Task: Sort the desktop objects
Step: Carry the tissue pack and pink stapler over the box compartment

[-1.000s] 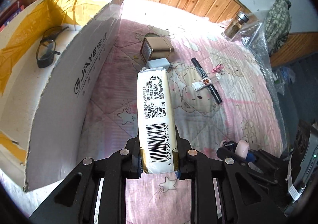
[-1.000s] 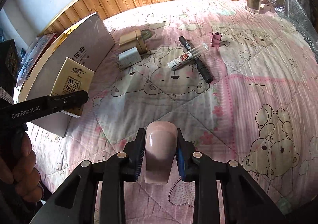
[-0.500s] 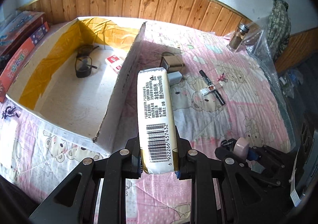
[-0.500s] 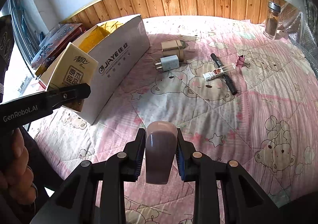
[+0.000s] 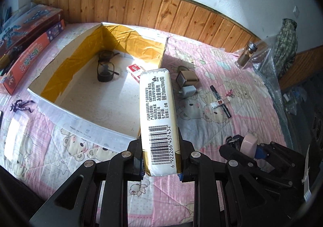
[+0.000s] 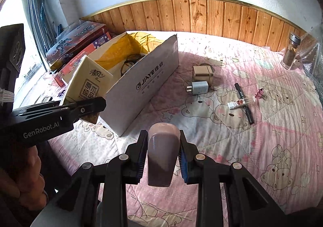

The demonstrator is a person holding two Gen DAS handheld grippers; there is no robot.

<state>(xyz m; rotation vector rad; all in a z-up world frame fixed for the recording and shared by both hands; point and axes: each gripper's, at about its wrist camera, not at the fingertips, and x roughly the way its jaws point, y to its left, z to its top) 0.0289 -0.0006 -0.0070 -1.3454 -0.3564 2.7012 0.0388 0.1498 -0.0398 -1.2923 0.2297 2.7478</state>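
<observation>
My left gripper [image 5: 160, 154] is shut on a yellow-and-white tissue pack [image 5: 157, 114], held in the air by the near right corner of the open cardboard box [image 5: 84, 126]; the pack also shows in the right wrist view [image 6: 86, 83]. The box holds glasses [image 5: 106, 66] and a small red-and-white packet [image 5: 135, 69]. My right gripper [image 6: 162, 146] is shut on a pink rounded object [image 6: 162, 152], above the pink quilt to the right of the box [image 6: 145, 83].
On the quilt lie a gold tin [image 6: 202, 72], a white charger [image 6: 198, 87], a black marker [image 6: 244, 104], a small tube [image 6: 240, 103], a pink clip [image 6: 260, 93] and a glass jar [image 6: 291, 50]. Game boxes [image 5: 28, 45] and a purple figure [image 5: 21, 105] lie left of the box.
Both grippers have pulled back and risen with their loads. The left one has moved from the box's right side to its near corner, so the box's inside shows.
</observation>
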